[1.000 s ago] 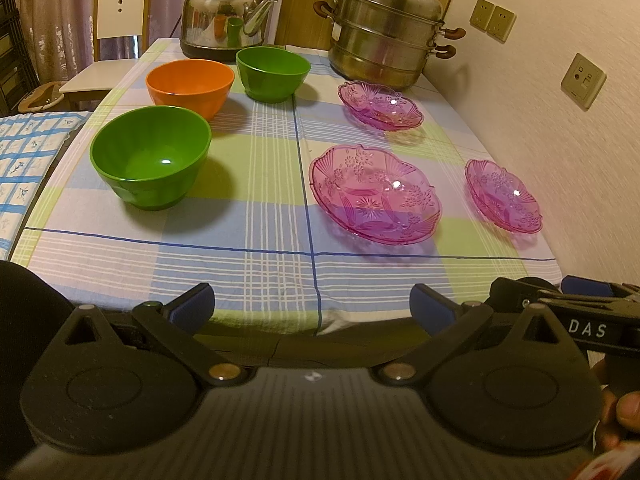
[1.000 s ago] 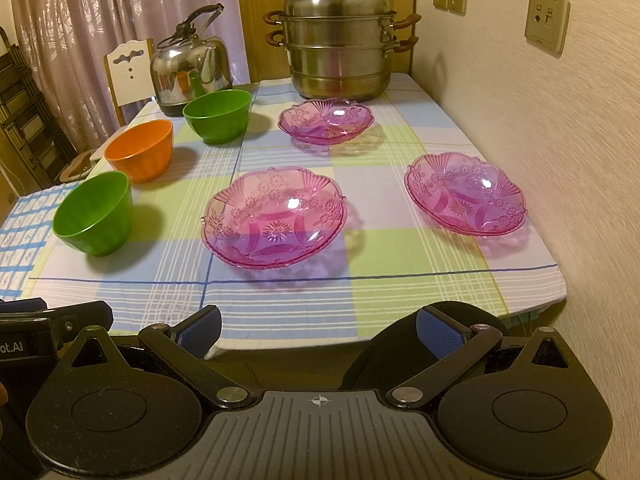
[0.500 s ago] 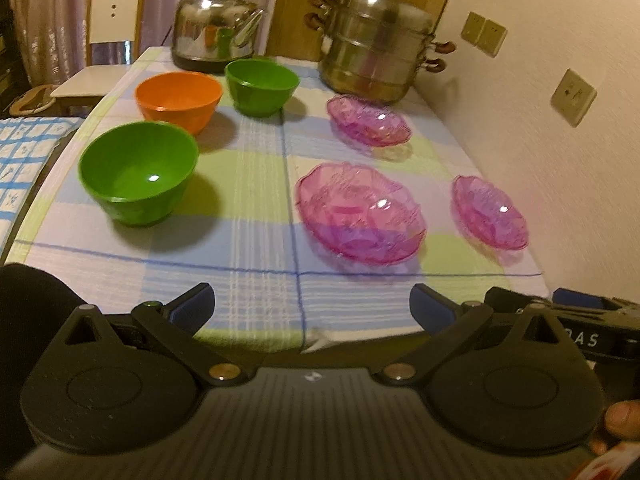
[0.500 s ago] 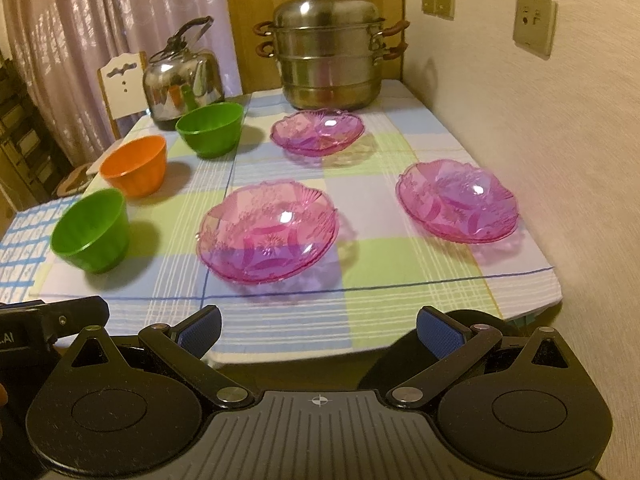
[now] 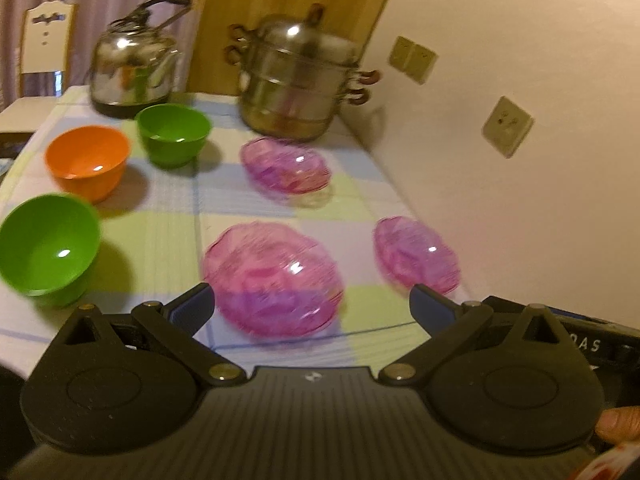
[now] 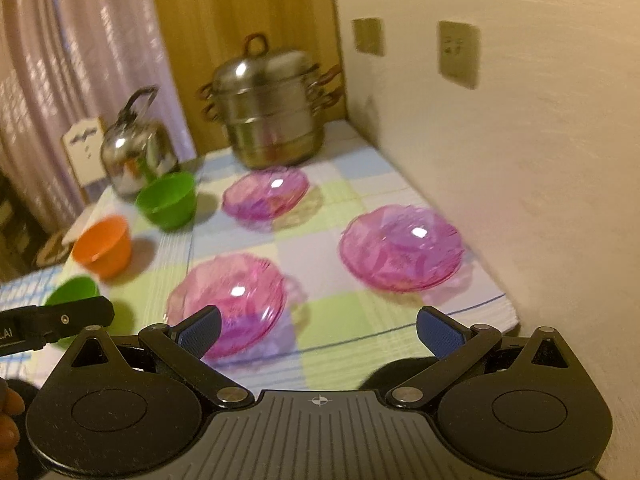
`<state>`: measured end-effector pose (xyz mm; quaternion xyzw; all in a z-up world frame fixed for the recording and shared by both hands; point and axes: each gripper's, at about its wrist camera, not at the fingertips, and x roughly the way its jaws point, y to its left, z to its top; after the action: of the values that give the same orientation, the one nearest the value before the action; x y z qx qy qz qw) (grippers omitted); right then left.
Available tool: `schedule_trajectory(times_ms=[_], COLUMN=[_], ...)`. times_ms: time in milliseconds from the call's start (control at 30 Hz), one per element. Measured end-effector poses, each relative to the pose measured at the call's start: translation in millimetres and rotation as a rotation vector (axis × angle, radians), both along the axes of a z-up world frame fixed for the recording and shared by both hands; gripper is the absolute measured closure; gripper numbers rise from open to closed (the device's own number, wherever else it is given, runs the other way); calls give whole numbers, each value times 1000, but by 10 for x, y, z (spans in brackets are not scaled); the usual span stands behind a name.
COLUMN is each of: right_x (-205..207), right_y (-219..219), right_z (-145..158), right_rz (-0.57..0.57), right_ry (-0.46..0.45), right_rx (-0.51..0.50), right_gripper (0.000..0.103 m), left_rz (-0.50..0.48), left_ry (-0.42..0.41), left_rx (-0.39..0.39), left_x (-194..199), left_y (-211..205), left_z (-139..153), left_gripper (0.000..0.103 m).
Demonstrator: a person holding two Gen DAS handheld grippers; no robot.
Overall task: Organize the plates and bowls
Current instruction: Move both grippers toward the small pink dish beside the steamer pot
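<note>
Three pink glass plates lie on the checked tablecloth: a near one (image 5: 274,278) (image 6: 226,300), a right one (image 5: 416,254) (image 6: 400,248) by the wall, and a far one (image 5: 286,164) (image 6: 266,192). On the left stand a near green bowl (image 5: 46,246) (image 6: 72,292), an orange bowl (image 5: 86,160) (image 6: 104,246) and a far green bowl (image 5: 174,132) (image 6: 168,198). My left gripper (image 5: 312,306) is open and empty, just short of the near plate. My right gripper (image 6: 320,330) is open and empty over the table's front edge, between the near and right plates.
A steel steamer pot (image 5: 298,80) (image 6: 268,116) and a kettle (image 5: 134,72) (image 6: 136,148) stand at the back of the table. A wall (image 5: 520,160) with sockets runs along the right side. A white chair (image 5: 44,40) stands at the far left.
Both grippers have moved forward and up toward the table, and the views have swung right. The plates and bowls have not moved. Both grippers stay open.
</note>
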<state>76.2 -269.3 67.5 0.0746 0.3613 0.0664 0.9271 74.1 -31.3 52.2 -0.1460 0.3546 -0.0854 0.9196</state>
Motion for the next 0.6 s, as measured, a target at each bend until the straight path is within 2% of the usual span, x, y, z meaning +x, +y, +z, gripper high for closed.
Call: schedule_trajectory(times_ms=[267, 400, 600], right_x=[295, 547, 1062], right_y=[-136, -149, -127], right_z=[152, 114, 18], right_rz=[-17, -25, -12], right_ry=[-28, -29, -19], right_rx=[55, 86, 135], right_gripper=[0, 0, 1], left_rz=[-25, -22, -22], left_ry=[-25, -9, 6], left_rx=[-3, -27, 9], left_x=[453, 720, 1243], left_y=[14, 78, 131], left_z=[58, 9, -116], left_gripper=[0, 0, 0])
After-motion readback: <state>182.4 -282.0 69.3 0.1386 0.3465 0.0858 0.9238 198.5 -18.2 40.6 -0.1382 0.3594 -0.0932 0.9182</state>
